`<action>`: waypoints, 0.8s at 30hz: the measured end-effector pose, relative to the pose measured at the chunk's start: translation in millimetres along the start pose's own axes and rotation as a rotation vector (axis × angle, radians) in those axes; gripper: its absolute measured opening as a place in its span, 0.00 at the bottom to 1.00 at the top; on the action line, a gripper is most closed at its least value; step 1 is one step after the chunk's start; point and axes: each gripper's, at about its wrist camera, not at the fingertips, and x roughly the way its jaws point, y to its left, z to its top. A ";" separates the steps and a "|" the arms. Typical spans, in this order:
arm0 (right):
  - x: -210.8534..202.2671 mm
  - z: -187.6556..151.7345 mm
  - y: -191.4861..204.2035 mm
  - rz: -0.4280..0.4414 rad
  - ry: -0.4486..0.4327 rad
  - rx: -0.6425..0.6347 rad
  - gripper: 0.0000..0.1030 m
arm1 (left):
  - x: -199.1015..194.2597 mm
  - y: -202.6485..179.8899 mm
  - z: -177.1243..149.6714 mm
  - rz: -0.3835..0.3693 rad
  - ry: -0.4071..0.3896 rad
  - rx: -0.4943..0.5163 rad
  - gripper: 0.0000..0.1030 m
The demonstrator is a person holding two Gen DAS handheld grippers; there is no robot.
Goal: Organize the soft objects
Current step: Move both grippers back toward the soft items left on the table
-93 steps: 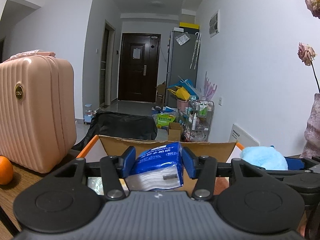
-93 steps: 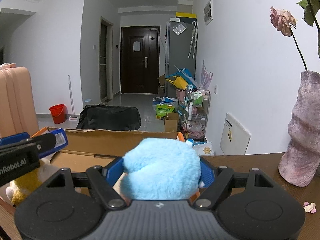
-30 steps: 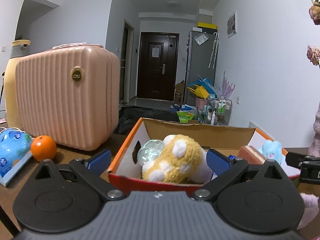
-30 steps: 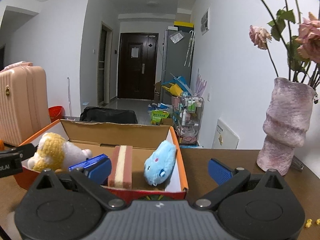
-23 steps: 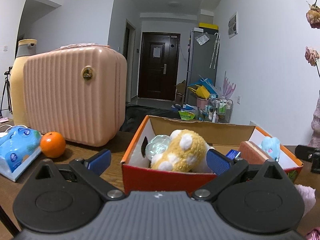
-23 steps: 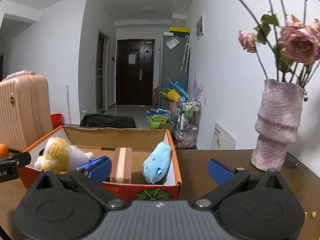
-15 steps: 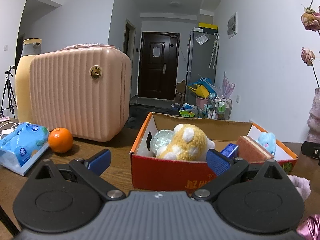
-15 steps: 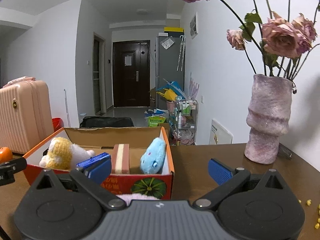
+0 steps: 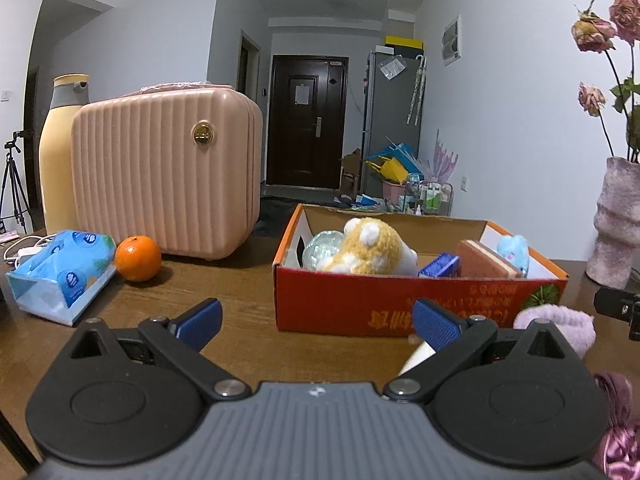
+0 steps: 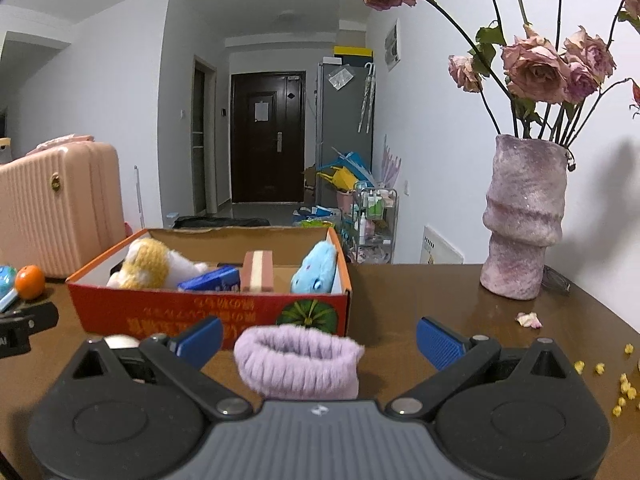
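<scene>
Now both my sets of jaws stand wide apart and empty above the bench (image 9: 240, 344). My left gripper (image 9: 316, 322) faces the red cardboard box (image 9: 400, 304), which holds a yellow plush (image 9: 372, 250), a blue tissue pack (image 9: 440, 266), a sponge (image 9: 486, 260) and a blue plush (image 9: 514, 250). My right gripper (image 10: 318, 340) brackets a lilac fuzzy band (image 10: 298, 362) lying on the bench just before the box, untouched. A pink vase (image 10: 524, 216) stands to the right.
</scene>
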 end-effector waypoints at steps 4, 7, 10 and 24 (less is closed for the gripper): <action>-13.0 -9.0 3.0 0.002 0.007 -0.011 1.00 | -10.2 1.2 -4.6 -0.007 0.011 0.006 1.00; -23.2 -15.3 5.6 0.004 0.011 -0.019 1.00 | -18.0 2.3 -7.7 -0.011 0.014 0.008 1.00; -34.6 -22.0 9.3 0.001 0.010 -0.034 1.00 | -24.8 3.5 -10.8 -0.017 0.024 0.011 1.00; -80.4 -47.5 17.3 0.011 0.018 -0.051 1.00 | -59.4 6.5 -26.3 -0.058 0.059 0.024 1.00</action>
